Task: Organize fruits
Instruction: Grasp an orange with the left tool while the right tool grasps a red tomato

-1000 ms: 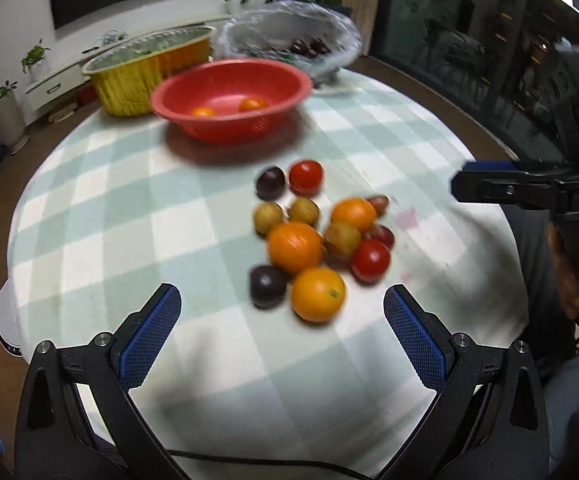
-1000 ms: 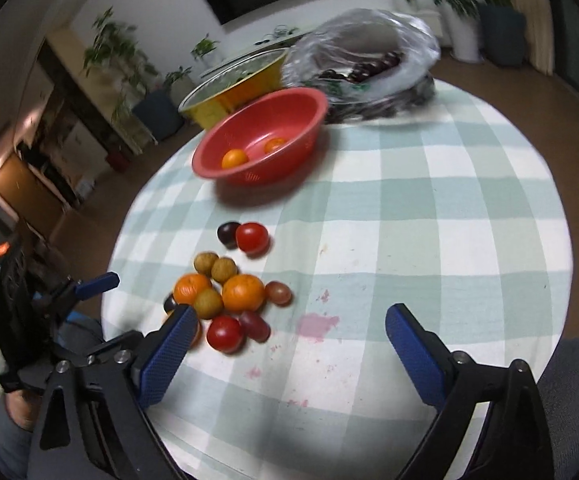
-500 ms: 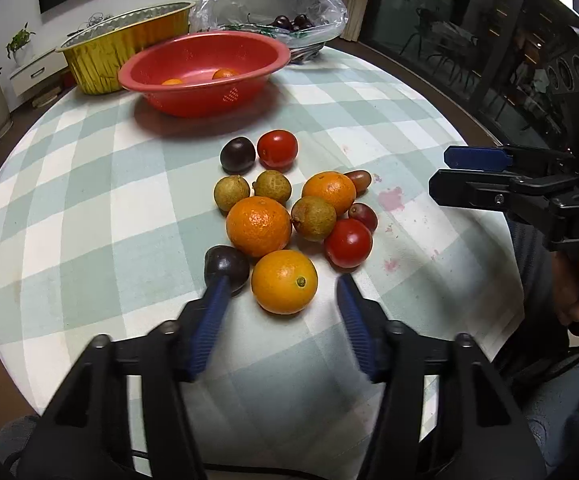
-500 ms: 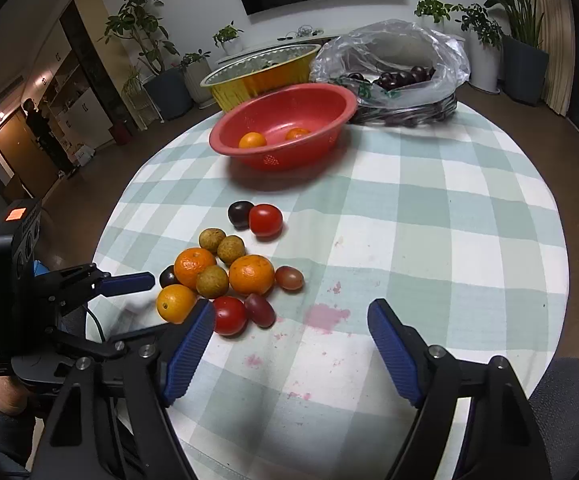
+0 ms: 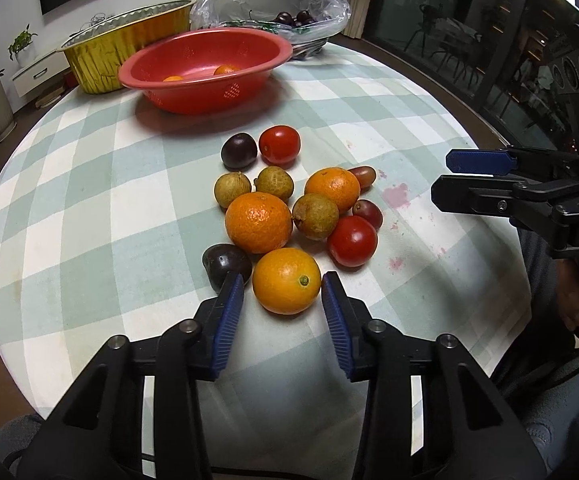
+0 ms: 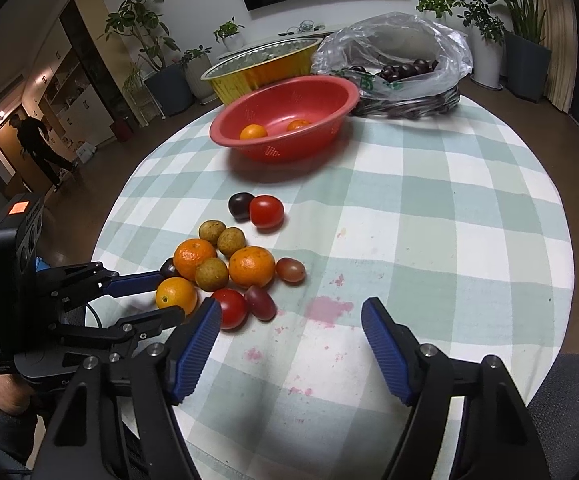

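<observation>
Left gripper [image 5: 282, 286] bracketed the nearest orange [image 5: 286, 281] without yet pinching it; right gripper [image 6: 291, 314] hung wide apart over bare cloth.

The left gripper's blue pads [image 5: 229, 320] stood narrowed on either side of that orange, a thin gap showing at each side, and its left pad lay against a dark plum [image 5: 226, 263]. Just beyond the orange lay the rest of the fruit cluster: a larger orange [image 5: 259, 223], a red tomato [image 5: 352, 241] to its right, and brownish round fruits. Well ahead stood the red bowl [image 5: 209, 76] holding two small oranges [image 6: 253, 132]. The right gripper held nothing, the cluster ahead to its left on the checked tablecloth [image 6: 429, 220].
</observation>
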`<state>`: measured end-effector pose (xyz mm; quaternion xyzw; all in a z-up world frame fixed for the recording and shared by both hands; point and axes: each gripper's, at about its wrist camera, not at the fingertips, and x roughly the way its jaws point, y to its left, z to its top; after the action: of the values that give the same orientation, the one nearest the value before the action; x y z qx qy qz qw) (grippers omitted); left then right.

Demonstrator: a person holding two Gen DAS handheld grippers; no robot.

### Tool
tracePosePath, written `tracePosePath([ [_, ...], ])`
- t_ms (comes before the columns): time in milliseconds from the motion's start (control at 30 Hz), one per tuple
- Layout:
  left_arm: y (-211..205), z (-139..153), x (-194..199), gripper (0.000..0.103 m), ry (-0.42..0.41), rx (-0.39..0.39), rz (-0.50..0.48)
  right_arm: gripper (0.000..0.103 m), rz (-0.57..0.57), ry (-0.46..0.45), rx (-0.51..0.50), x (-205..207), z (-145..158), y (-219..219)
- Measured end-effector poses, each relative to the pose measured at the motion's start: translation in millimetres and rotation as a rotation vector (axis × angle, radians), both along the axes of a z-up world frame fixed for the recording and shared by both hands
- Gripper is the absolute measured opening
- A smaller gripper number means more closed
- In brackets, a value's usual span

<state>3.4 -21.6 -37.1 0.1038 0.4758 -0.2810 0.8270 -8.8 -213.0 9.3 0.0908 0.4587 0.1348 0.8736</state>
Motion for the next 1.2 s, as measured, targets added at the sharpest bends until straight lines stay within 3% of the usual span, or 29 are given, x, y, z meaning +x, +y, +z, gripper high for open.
tracePosePath([
  [733, -8.2, -3.7, 0.2, 0.038, -0.006, 0.019, 0.032, 0.074, 0.003, -0.002, 0.004, -2.4, -0.4, 1.7],
  [833, -9.8, -4.8, 0.4, 0.034, -0.011, 0.023, 0.032, 0.074, 0.005, -0.005, 0.003, -3.3, -0.4, 2.5],
  [1200, -1.7, -4.9, -3.7, 0.034, -0.011, -0.004, 0.037, 0.067, 0.021, 0.009, 0.01, -3.3, -5.3, 4.8],
])
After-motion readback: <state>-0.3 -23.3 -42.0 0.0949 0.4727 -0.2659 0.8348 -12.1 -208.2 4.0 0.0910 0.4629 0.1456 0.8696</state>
